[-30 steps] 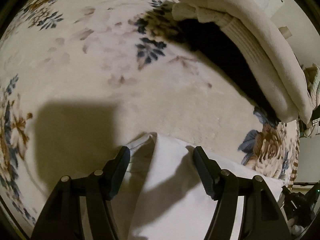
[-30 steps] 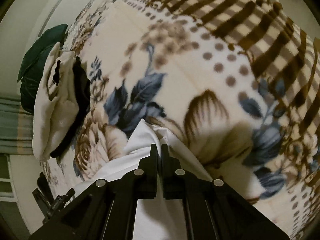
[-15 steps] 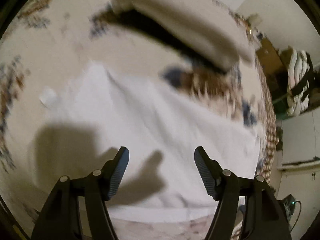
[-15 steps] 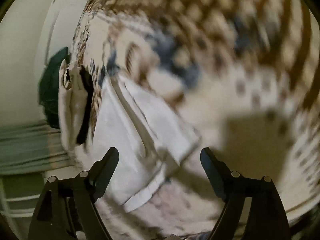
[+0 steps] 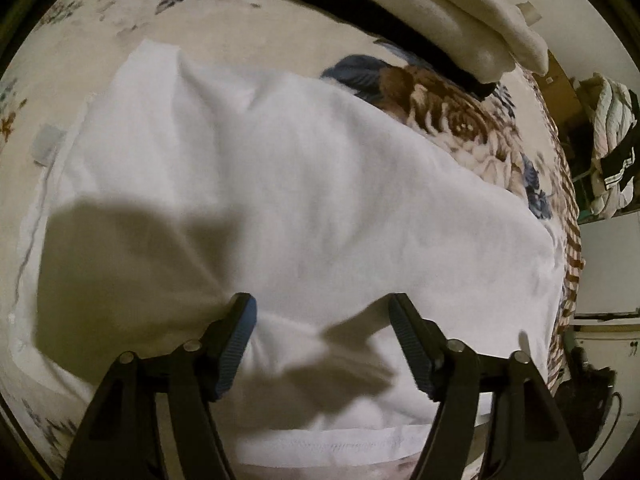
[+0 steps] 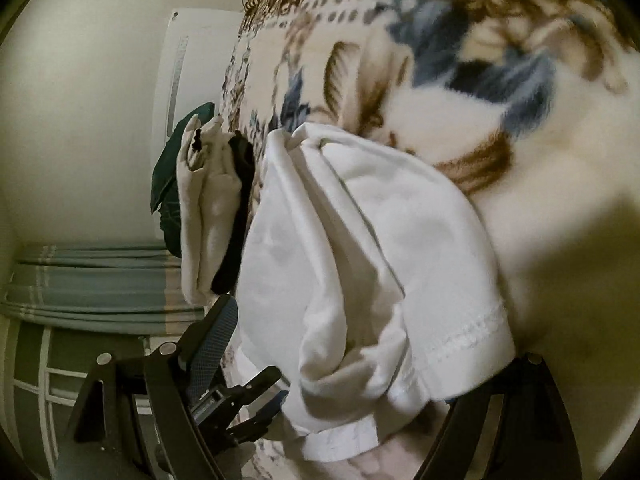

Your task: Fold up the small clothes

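A white garment (image 5: 304, 200) lies folded over on the floral blanket (image 5: 460, 120). It also shows in the right wrist view (image 6: 360, 248), bunched with a stitched hem at its right. My left gripper (image 5: 322, 320) is open just above the garment's near part, holding nothing. My right gripper (image 6: 360, 352) is open wide at the garment's near end; its left finger (image 6: 212, 340) shows, and the right finger is mostly hidden behind the cloth. The left gripper also shows low in the right wrist view (image 6: 256, 404).
A stack of folded beige and black clothes (image 5: 440, 12) lies on the blanket beyond the garment; it also shows in the right wrist view (image 6: 212, 208), with a dark green item (image 6: 176, 172) behind it. More clothes (image 5: 612, 140) hang at the right. A curtain (image 6: 92, 280) hangs at the left.
Both grippers pulled back from the far end of the garment toward its near end. The right gripper opened and let go of the cloth. The garment now lies folded over.
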Tool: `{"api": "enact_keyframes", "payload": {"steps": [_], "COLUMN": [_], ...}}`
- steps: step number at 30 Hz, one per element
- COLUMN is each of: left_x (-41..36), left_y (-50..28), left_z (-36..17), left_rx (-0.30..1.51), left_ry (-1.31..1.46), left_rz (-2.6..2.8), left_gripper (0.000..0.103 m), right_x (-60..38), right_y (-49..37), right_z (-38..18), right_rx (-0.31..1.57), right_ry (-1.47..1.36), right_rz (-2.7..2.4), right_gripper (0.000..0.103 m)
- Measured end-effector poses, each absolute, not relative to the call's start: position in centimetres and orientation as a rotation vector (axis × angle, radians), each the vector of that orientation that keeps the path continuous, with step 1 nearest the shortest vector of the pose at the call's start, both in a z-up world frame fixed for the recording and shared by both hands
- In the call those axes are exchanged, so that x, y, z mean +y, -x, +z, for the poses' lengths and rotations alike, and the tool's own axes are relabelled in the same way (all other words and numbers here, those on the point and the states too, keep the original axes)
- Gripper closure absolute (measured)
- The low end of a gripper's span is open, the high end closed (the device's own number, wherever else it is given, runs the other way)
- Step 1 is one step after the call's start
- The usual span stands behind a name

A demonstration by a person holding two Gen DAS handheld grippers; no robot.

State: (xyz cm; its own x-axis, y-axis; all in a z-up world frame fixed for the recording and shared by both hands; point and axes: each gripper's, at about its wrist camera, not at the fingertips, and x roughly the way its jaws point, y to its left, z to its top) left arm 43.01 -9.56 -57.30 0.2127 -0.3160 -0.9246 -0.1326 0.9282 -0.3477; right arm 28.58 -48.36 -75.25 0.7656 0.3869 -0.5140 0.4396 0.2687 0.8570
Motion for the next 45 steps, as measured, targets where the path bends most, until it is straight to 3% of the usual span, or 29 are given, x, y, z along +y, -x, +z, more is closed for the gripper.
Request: {"api": "enact_keyframes", "payload": {"steps": [1,2,7,13,20,21,23,25,26,33,38,45], "left_x": [-9.6,-9.7,-10.9,-11.0,-12.5,-12.7,-13.0,-13.0,-12.9,-8.4,-2.6,8.0], "left_y": [-43.2,-43.3,-43.8,-44.2,-45.0,-45.0,-45.1,-45.1,-45.1,-43.5,-41.8,-38.0], "left_z": [-57.5,-57.7,-58.0,-58.5,-58.9,-58.9,-58.7,-58.3,-58.0,-55.1,-52.4,-50.8], "left_rx": [1.36,1.359,1.369,1.37,1.408,1.412,1.415,1.415,1.412,1.362,1.315,1.275], "left_ry": [0.413,0.426,0.394,0.397,0.317,0.307,0.293,0.3,0.309,0.393,0.436,0.543], "left_rz": [-0.146,-0.153,-0.15,-0.112,-0.037,-0.03,-0.014,-0.007,-0.007,0.033,0.08,0.189], "left_gripper": [0.018,0.016,0.0,0.0,0.0,0.0,0.0,0.0,0.0,0.0,0.0,0.0], "right_x": [-48.5,-48.4,-48.3,-48.7,-47.9,-47.9,-47.7,-47.5,-47.4,-45.5,-40.4,-24.7], "right_y": [-28.4,-27.8,-24.4,-26.3,-28.3,-28.8,-29.3,-29.5,-29.4,-30.4,-32.6,-38.3], "right_z": [-75.4,-75.3,-75.3,-75.5,-74.8,-74.7,-74.3,-73.8,-73.6,-69.3,-63.5,-59.7], "right_rx": [0.761,0.767,0.757,0.716,0.724,0.725,0.732,0.758,0.77,0.785,0.808,0.872], "right_ry": [-1.341,-1.337,-1.293,-1.251,-1.201,-1.196,-1.171,-1.132,-1.11,-0.948,-0.647,-0.114], "right_rz": [-0.059,-0.074,-0.093,-0.015,0.004,-0.004,-0.039,-0.079,-0.102,-0.212,-0.246,-0.118], "right_gripper": [0.03,0.032,0.032,0.02,0.021,0.022,0.036,0.075,0.084,0.088,0.089,0.089]}}
